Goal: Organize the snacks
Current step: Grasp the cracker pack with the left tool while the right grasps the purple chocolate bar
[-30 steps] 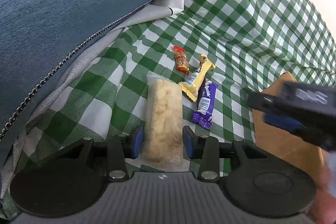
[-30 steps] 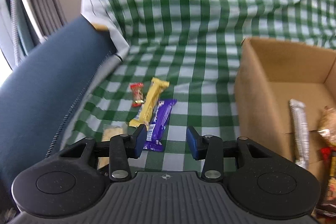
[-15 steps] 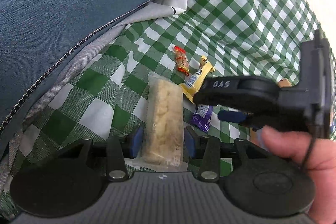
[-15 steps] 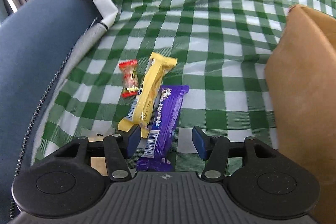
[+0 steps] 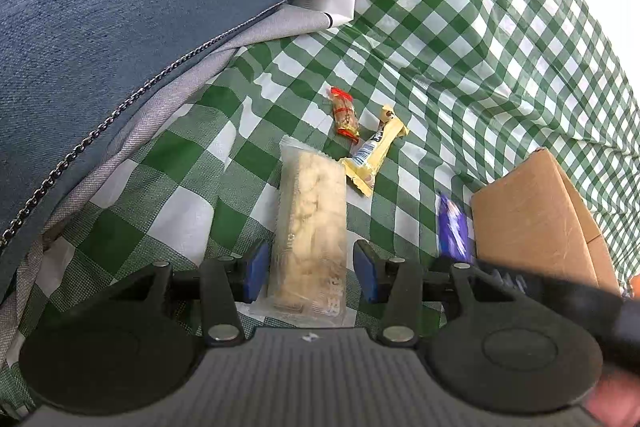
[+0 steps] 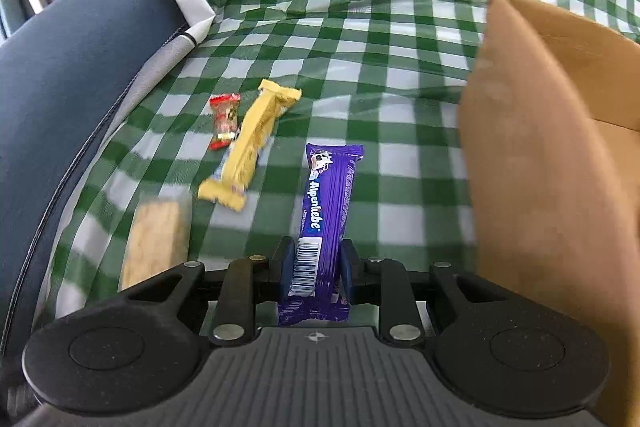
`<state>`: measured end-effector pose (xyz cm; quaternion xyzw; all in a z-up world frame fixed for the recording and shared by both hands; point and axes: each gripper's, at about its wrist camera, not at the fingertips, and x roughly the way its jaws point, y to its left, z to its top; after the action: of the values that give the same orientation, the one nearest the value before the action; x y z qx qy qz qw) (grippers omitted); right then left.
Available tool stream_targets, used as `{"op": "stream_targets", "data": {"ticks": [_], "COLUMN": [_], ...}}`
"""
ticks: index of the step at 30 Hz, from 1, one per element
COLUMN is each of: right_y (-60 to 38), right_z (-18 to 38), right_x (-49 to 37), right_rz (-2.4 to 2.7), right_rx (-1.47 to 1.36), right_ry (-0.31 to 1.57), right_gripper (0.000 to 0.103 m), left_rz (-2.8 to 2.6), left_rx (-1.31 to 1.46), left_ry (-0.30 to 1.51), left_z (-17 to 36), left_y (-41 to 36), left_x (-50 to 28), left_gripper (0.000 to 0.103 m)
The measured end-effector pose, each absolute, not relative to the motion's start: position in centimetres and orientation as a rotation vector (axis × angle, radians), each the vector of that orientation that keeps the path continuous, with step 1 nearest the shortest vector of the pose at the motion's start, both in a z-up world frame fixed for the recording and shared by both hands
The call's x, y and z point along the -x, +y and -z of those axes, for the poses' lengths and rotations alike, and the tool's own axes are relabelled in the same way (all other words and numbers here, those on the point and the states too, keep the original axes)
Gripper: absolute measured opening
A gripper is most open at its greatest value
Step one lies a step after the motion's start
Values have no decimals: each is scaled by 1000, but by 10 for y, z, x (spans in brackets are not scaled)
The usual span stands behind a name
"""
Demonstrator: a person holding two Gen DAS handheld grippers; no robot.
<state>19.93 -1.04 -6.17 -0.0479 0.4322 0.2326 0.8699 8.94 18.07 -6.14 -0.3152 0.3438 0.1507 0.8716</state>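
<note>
**Caller:** Purple bar (image 6: 326, 211) up front in the right wrist view, lying lengthwise on the green checked cloth (image 6: 360, 39), and the right tool (image 6: 314, 269) has its blue pads on both long edges at the barcode end. Jaws closing, pads pressing the wrapper. That's a grip!

**Analyst:** Just to its right, the cardboard box (image 6: 532, 155) stands with its near wall beside the bar. Contents hidden from here.

**Caller:** Over on the left, the yellow bar (image 6: 250, 147) lies at a slant, the small red-wrapped candy (image 6: 224, 121) just beside its far half. Nearer the camera, a pale cracker pack (image 6: 158, 235), somewhat blurred.

**Analyst:** Left wrist view now. The left tool (image 5: 308, 271) straddles that cracker pack (image 5: 310, 223), clear wrapper, near end between the pads. Jaws opening, a sliver of cloth visible each side, so nothing gripped.

**Caller:** From there the purple bar (image 5: 452, 227) shows as a blur right against the box (image 5: 532, 223), with a dark, smeared tool body crossing the lower right corner.

**Analyst:** Blue cushion (image 5: 120, 7) with a zip fills the left.
</note>
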Motion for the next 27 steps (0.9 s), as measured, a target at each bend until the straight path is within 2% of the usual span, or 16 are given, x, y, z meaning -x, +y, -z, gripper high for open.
{"op": "stream_targets", "data": {"ticks": [2, 5, 11, 14, 15, 27], "right_y": [-19, -33, -44, -50, -53, -81], "right_z": [58, 53, 47, 52, 55, 60], "right_x": [-188, -168, -114, -98, -95, -59], "right_rz": [-489, -486, -545, -550, -554, -601], "right_rx": [115, 117, 164, 200, 203, 232], "right_ry": [907, 911, 900, 893, 902, 887], "right_gripper": [25, 25, 25, 25, 25, 25], "left_rz": [-312, -304, -309, -315, -316, -217], "left_rx": [639, 612, 541, 503, 498, 641], "left_ry": [722, 729, 754, 758, 762, 792], "left_z": [61, 61, 64, 64, 64, 50], "left_y": [178, 175, 168, 163, 163, 163], "left_x": [-91, -93, -99, -100, -100, -68], "left_gripper": [52, 58, 59, 54, 45, 45]}}
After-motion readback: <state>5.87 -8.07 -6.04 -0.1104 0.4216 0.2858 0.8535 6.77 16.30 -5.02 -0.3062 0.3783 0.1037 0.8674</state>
